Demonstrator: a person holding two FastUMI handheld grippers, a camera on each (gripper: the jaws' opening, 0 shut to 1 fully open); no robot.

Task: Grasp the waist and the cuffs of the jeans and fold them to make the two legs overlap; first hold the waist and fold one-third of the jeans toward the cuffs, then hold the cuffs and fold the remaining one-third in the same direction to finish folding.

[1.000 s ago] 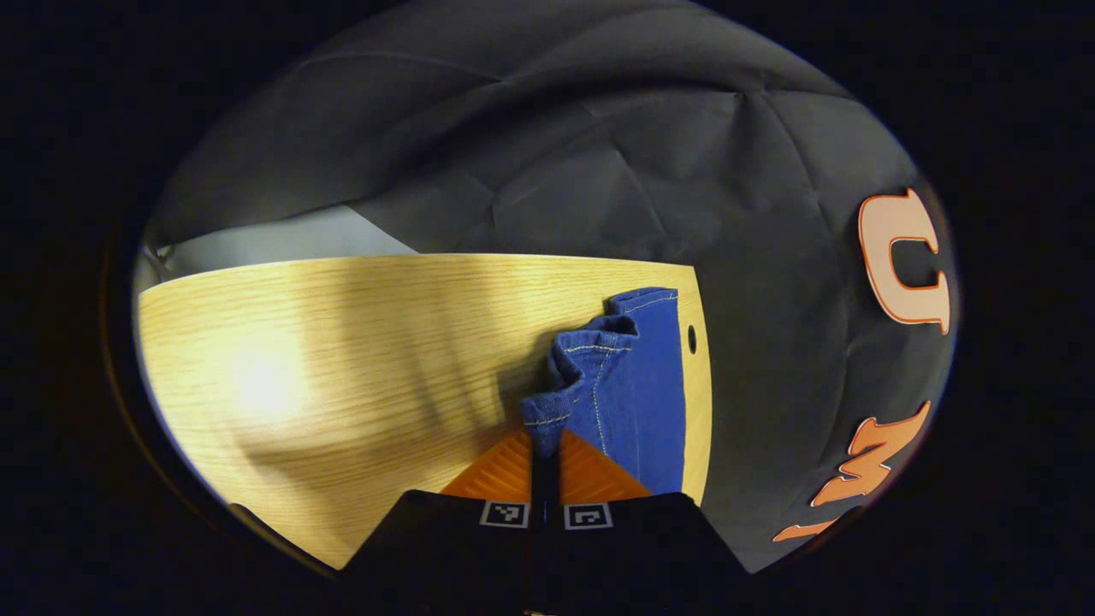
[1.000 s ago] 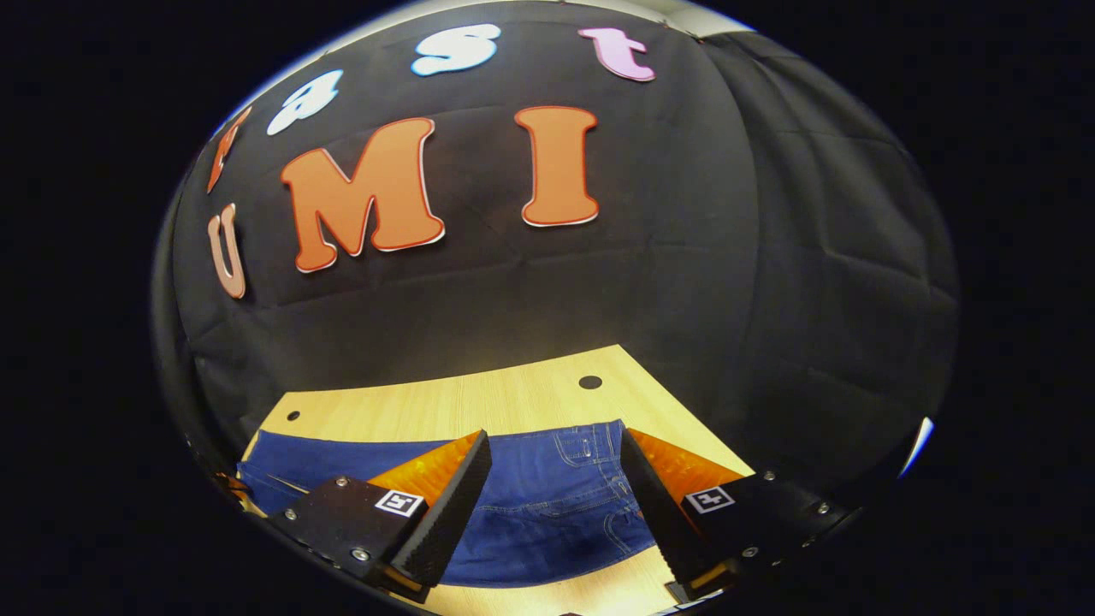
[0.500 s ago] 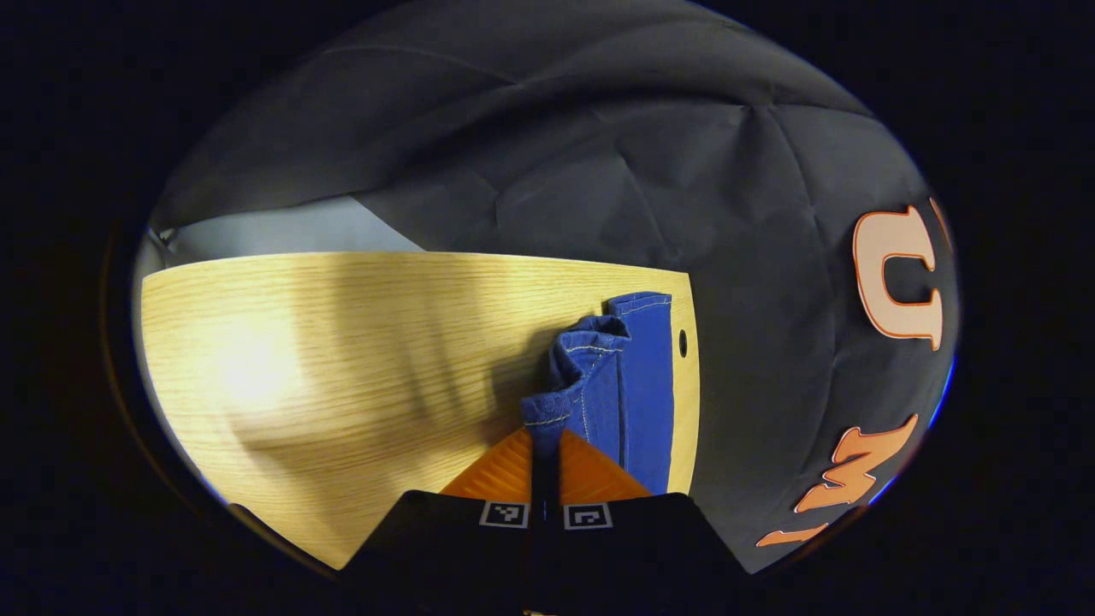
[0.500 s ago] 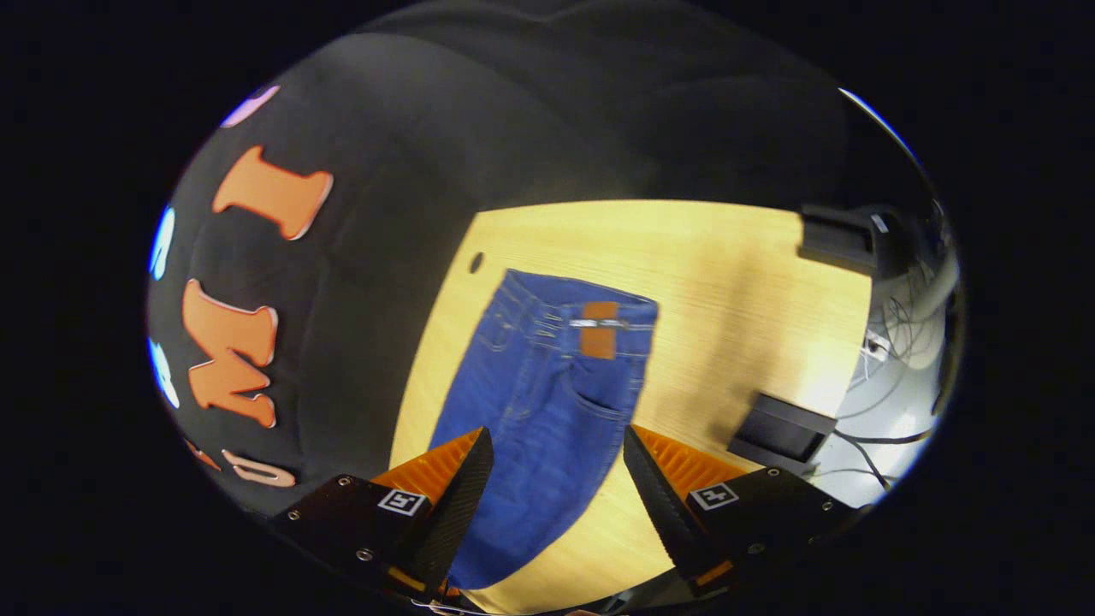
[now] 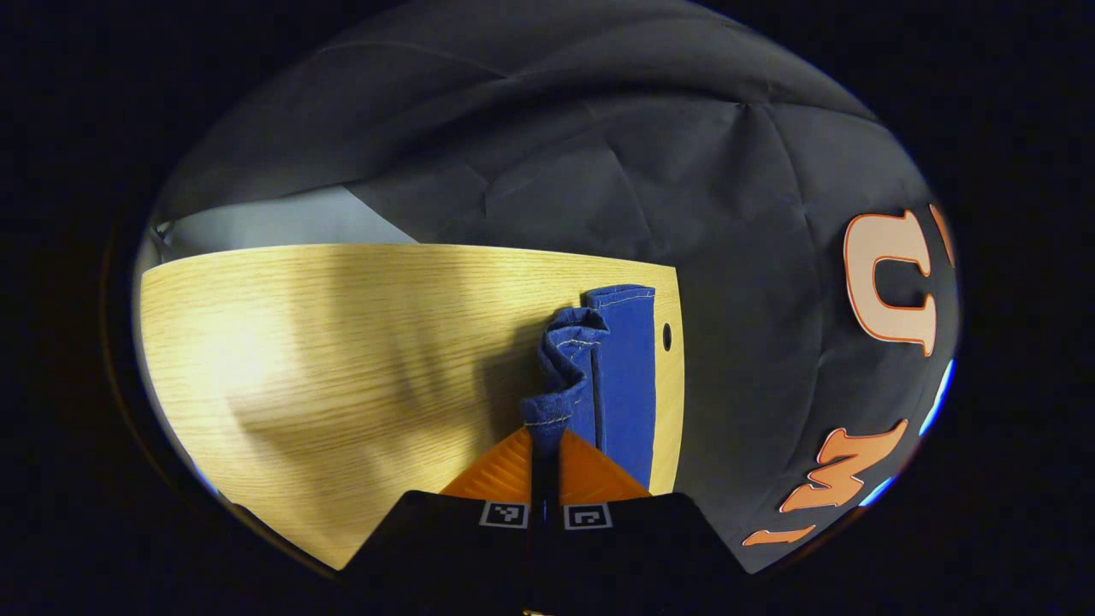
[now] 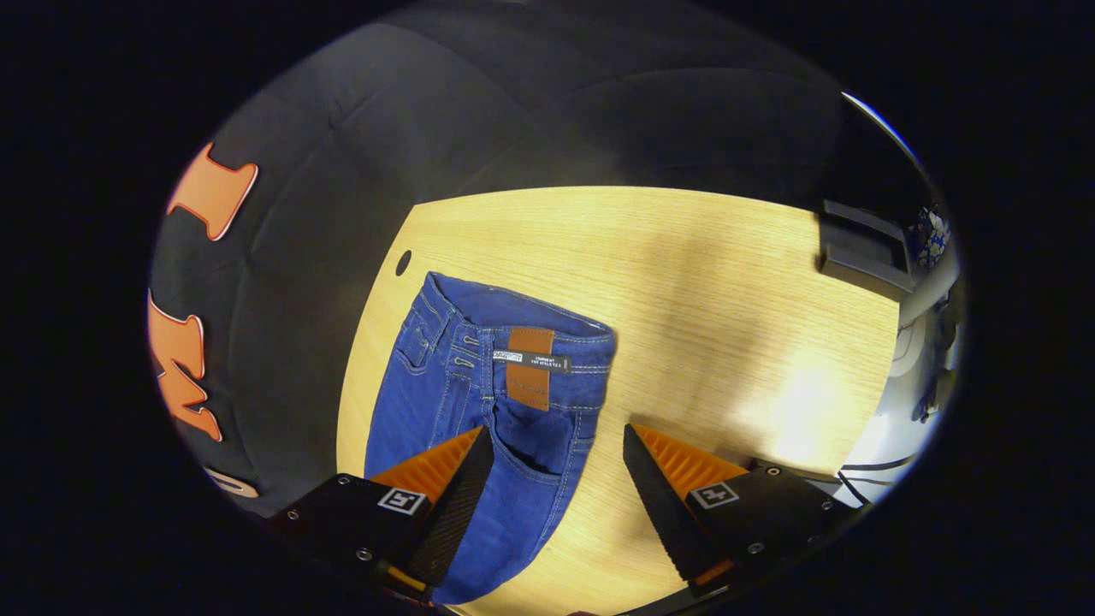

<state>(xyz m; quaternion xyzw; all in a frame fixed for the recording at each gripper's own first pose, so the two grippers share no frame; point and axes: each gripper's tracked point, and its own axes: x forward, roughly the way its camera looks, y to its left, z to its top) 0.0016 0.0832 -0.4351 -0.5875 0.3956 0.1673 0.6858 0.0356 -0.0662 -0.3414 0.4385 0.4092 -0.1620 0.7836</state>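
Note:
Blue jeans (image 6: 492,402) lie on the wooden table (image 6: 727,308) along its left edge in the right gripper view, waist end farthest from me with a brown patch on the waistband. My right gripper (image 6: 556,466) hovers open above the seat of the jeans, touching nothing. In the left gripper view my left gripper (image 5: 545,441) is shut on the bunched cuff (image 5: 556,402) of one leg, lifted over the other leg (image 5: 629,368), which lies flat near the table's (image 5: 342,342) right edge.
Small round holes (image 6: 403,262) (image 5: 666,336) pierce the table near its wall-side edge. Dark boxes (image 6: 864,248) and cables sit past the table's far right in the right gripper view. Black cloth wall borders the table.
My right gripper has swung from facing the wall to looking along the jeans, and the waist has come closer. The left gripper keeps its hold and has carried the cuff slightly toward the flat leg.

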